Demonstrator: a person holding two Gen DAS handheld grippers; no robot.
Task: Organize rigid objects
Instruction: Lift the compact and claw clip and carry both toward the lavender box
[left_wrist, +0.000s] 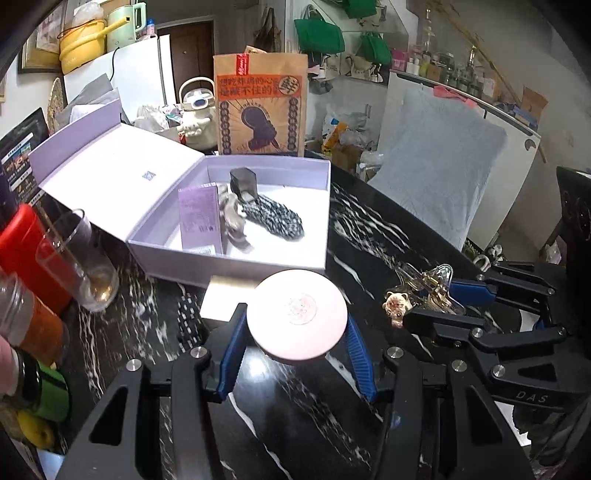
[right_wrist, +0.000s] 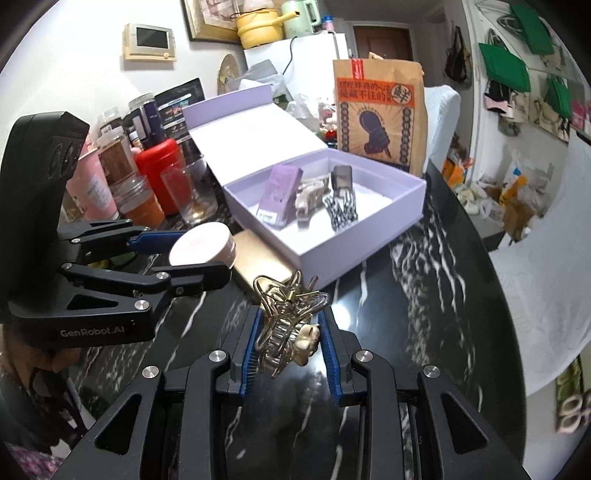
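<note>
Left claw (left_wrist: 297, 345) pinches a pink round compact (left_wrist: 297, 317) by its rim, blue pads on both sides, lower centre of the left wrist view. Compact looks lifted off the black marbled bench (left_wrist: 369, 229), just in front of the lilac box (left_wrist: 229, 264).

Right claw (right_wrist: 290, 349) grips a gold wire hair clip (right_wrist: 284, 325) with a small bear charm (right_wrist: 306, 341), lower centre of the right wrist view. Pads touch the clip on both sides; it sticks up past the fingertips.

Lilac box sits open mid-frame, lid flipped back toward upper left. Inside: purple carton (right_wrist: 279, 195) standing at left, grey clip (right_wrist: 310, 199) beside it, black-and-white checked clip (right_wrist: 340, 210) to the right. Bare floor is on the box's right half.

A gold flat case (right_wrist: 258, 271) lies on the bench against the box's near wall, between the two claws.

Step in hand, likely: carry both items into the box. To do it well: clear the near wall before lowering, aim for the bare right half, keep the compact level so it lands flat. Move one claw at a time, they sit close. The wire clip is springy and may snag a pad, so spread fully before pulling back.
</note>
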